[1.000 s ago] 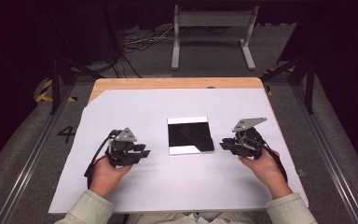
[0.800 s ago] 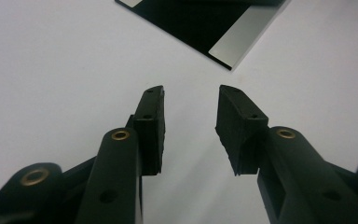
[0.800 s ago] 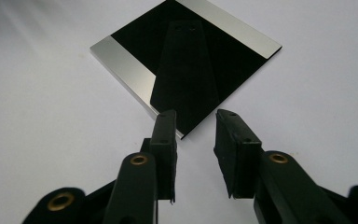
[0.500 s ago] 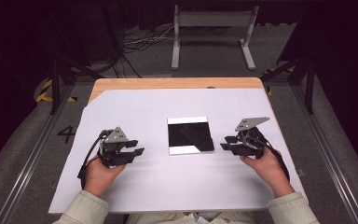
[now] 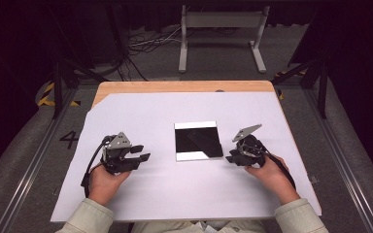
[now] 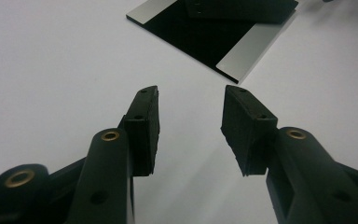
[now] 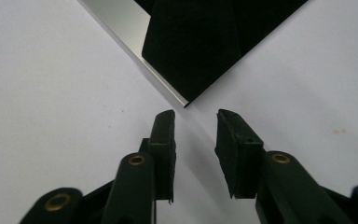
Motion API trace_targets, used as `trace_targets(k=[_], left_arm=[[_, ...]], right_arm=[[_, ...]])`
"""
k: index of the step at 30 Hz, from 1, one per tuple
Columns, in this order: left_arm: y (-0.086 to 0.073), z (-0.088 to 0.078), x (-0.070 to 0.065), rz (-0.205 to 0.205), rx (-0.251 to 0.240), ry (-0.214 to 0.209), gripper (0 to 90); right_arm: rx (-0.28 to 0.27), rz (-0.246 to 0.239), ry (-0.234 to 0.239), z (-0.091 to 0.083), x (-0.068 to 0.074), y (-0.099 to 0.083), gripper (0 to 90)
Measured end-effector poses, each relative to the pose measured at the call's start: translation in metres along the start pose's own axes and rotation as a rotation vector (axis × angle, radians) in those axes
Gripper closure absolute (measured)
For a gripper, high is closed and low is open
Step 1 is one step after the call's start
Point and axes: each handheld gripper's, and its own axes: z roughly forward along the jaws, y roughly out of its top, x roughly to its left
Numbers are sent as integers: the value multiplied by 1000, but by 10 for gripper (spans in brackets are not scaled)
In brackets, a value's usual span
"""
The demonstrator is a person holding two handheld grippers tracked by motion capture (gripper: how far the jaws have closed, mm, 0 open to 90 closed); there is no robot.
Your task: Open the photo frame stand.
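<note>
i read a "4" (image 5: 69,140) beside the table; both my left gripper (image 5: 142,153) and right gripper (image 5: 231,156) have jaws apart, empty, flanking the black plate (image 5: 198,141).

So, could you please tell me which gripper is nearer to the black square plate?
Right. The right gripper sits just off the black square plate, at its corner; the left gripper waits farther away.

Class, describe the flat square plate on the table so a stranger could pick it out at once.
On the white sheet covering the table, look midway between the left gripper and right gripper. There lies the square plate: glossy black, silver strips along two edges, the sheet's only dark flat thing.
</note>
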Motion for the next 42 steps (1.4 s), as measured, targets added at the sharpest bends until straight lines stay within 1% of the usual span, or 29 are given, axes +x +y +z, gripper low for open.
trace_targets(k=[3, 5, 9, 10, 12, 13, 16, 20, 22, 26, 29, 34, 35, 37, 42], left_arm=[[-1, 0, 1, 9, 6, 7, 570], [-2, 0, 0, -1, 5, 6, 571], [-3, 0, 0, -5, 7, 7, 571], [-3, 0, 0, 3, 9, 9, 571], [-4, 0, 0, -1, 7, 13, 571], [-4, -1, 0, -2, 7, 13, 571], [-5, -2, 0, -4, 6, 17, 571], [-6, -2, 0, 0, 9, 18, 571], [-7, -3, 0, -8, 5, 21, 571], [-7, -3, 0, -10, 5, 20, 570], [-7, -2, 0, -1, 9, 21, 569], [-6, -2, 0, -1, 8, 20, 569], [-6, -2, 0, -1, 8, 20, 570], [-6, -2, 0, 0, 8, 21, 569], [-6, -2, 0, 0, 7, 19, 569]], right_arm=[[18, 2, -1, 5, 1, 2, 709], [29, 1, -4, 8, 1, 3, 718], [44, -11, -5, 12, 2, 7, 746], [47, -12, -8, 13, 3, 7, 749], [52, -13, -6, 14, 3, 8, 762], [62, -13, -6, 15, 3, 9, 783], [85, -16, -7, 20, 3, 11, 799], [94, -19, -3, 22, 3, 13, 814], [95, -21, -5, 23, 2, 15, 830], [99, -25, -9, 24, 3, 16, 837], [103, -27, -11, 23, 3, 16, 859], [94, -29, -14, 21, 4, 16, 893], [79, -29, -13, 18, 3, 16, 898], [73, -29, -12, 18, 3, 16, 898], [25, -20, -10, 11, 3, 16, 899]])
